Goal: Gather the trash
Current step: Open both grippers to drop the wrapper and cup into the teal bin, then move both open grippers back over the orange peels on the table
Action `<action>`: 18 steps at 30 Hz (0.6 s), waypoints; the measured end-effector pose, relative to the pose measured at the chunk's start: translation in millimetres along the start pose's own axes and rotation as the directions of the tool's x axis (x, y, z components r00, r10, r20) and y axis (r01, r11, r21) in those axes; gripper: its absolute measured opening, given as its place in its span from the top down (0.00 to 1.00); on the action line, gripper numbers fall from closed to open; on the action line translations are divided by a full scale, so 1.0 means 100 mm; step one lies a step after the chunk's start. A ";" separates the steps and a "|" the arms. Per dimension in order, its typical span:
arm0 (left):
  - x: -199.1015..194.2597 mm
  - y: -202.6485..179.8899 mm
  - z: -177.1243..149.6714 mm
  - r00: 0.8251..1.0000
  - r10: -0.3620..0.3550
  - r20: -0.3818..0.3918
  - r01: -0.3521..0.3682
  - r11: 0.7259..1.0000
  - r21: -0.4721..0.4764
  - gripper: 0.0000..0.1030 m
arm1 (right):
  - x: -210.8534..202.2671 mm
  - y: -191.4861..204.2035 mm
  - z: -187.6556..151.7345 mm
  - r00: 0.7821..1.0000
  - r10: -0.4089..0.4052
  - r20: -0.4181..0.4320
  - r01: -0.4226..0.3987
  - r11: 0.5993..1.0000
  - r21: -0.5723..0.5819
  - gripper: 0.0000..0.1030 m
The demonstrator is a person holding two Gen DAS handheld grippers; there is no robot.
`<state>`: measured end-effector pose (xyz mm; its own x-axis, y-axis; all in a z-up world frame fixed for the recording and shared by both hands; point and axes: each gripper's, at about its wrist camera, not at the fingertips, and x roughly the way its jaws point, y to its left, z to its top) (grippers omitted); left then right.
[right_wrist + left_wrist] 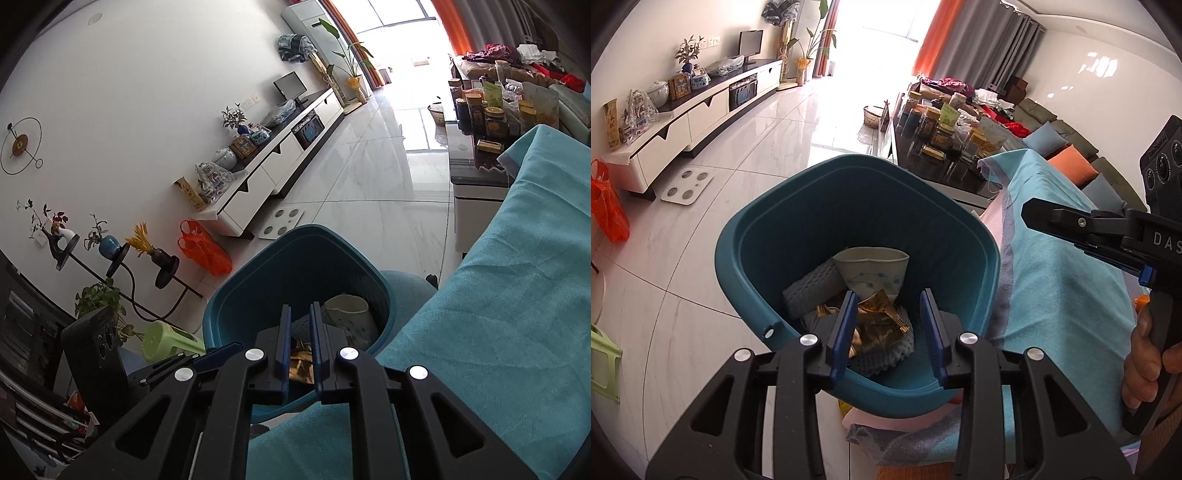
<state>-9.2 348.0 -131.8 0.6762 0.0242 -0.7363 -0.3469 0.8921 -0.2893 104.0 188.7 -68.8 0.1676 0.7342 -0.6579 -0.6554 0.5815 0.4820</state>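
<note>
On the body of the right gripper (1030,214), as it is seen from the left wrist view, the white letters "DAS" can be read; the rest of the word is cut by the picture edge. Some writing is present on the gold wrapper (877,325) in the bin, but it is too small to be read. On the far low table (912,147) many jars with yellow labels are seen, and their text cannot be read either.

The teal trash bin (960,251) is seen just beside the surface covered with a turquoise cloth (1063,288), its rim touching the cloth edge. Inside the bin a crushed paper cup (875,266), a grey textured sponge (812,288) and the gold wrapper are lying together at the bottom.

The left gripper (890,328) is held over the near rim of the bin, with its blue fingers (844,332) spread apart and nothing between them. The right gripper (300,345) is held above the bin from the cloth side; its fingers (285,347) are narrowly parted, and the wrapper is seen through the gap, lower in the bin, not gripped.

To the left of the bin a wide white tiled floor (746,155) is open, up to the long white cabinet (701,114). A white bathroom scale (687,186) and an orange plastic bag (607,210) are near the cabinet foot.
</note>
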 end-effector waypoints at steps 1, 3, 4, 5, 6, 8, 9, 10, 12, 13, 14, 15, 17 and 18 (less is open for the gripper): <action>-0.01 -0.03 -0.01 1.000 -0.001 0.003 0.001 1.000 0.006 0.66 | -0.03 0.00 -0.01 1.000 0.002 0.003 -0.002 1.000 0.003 0.90; -0.05 -0.08 -0.01 1.000 -0.008 0.015 0.008 1.000 0.021 0.64 | -0.09 -0.01 -0.02 1.000 0.008 0.011 -0.008 1.000 0.003 0.89; -0.08 -0.12 -0.01 1.000 -0.012 0.026 0.011 0.999 0.032 0.62 | -0.14 -0.01 -0.04 1.000 0.007 0.018 -0.007 1.000 -0.004 0.88; -0.11 -0.17 -0.01 0.999 -0.016 0.037 0.015 0.999 0.044 0.60 | -0.18 -0.01 -0.05 1.000 0.004 0.025 -0.004 1.000 -0.010 0.86; -0.15 -0.19 -0.02 0.999 -0.022 0.045 0.020 0.998 0.054 0.58 | -0.23 0.00 -0.06 0.999 0.005 0.035 -0.004 1.000 -0.017 0.85; -0.22 -0.31 -0.01 0.997 -0.043 0.069 0.038 0.996 0.078 0.55 | -0.36 0.00 -0.10 0.998 0.005 0.059 -0.003 1.000 -0.030 0.79; -0.28 -0.36 -0.01 0.995 -0.057 0.079 0.049 0.995 0.090 0.52 | -0.43 0.00 -0.13 0.998 0.005 0.070 -0.003 0.999 -0.037 0.78; -0.32 -0.43 -0.01 0.993 -0.070 0.091 0.060 0.993 0.104 0.50 | -0.50 0.00 -0.15 0.997 0.007 0.082 -0.003 0.999 -0.044 0.78; -0.40 -0.57 -0.02 0.989 -0.099 0.110 0.083 0.987 0.139 0.47 | -0.65 0.00 -0.21 0.994 0.002 0.107 0.004 0.998 -0.058 0.75; -0.44 -0.65 -0.02 0.986 -0.116 0.120 0.097 0.982 0.160 0.45 | -0.73 0.00 -0.25 0.993 0.001 0.121 0.007 0.998 -0.064 0.74; -0.48 -0.74 -0.04 0.983 -0.133 0.129 0.108 0.978 0.180 0.44 | -0.81 -0.01 -0.29 0.991 -0.001 0.135 0.010 0.998 -0.066 0.72; -0.51 -0.83 -0.06 0.979 -0.151 0.134 0.123 0.973 0.198 0.43 | -0.90 -0.02 -0.33 0.989 -0.007 0.149 0.017 0.998 -0.068 0.72; -0.56 -0.99 -0.08 0.972 -0.192 0.135 0.157 0.960 0.231 0.40 | -1.06 -0.07 -0.42 0.984 -0.018 0.176 0.031 0.997 -0.071 0.69; -0.58 -1.09 -0.10 0.968 -0.210 0.135 0.172 0.953 0.251 0.39 | -1.15 -0.10 -0.46 0.982 -0.025 0.189 0.038 0.997 -0.068 0.68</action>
<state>-17.2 244.6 -64.2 0.8156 -0.1032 -0.5693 -0.0510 0.9673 -0.2484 57.3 82.8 -24.4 0.3202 0.7728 -0.5480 -0.6971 0.5839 0.4162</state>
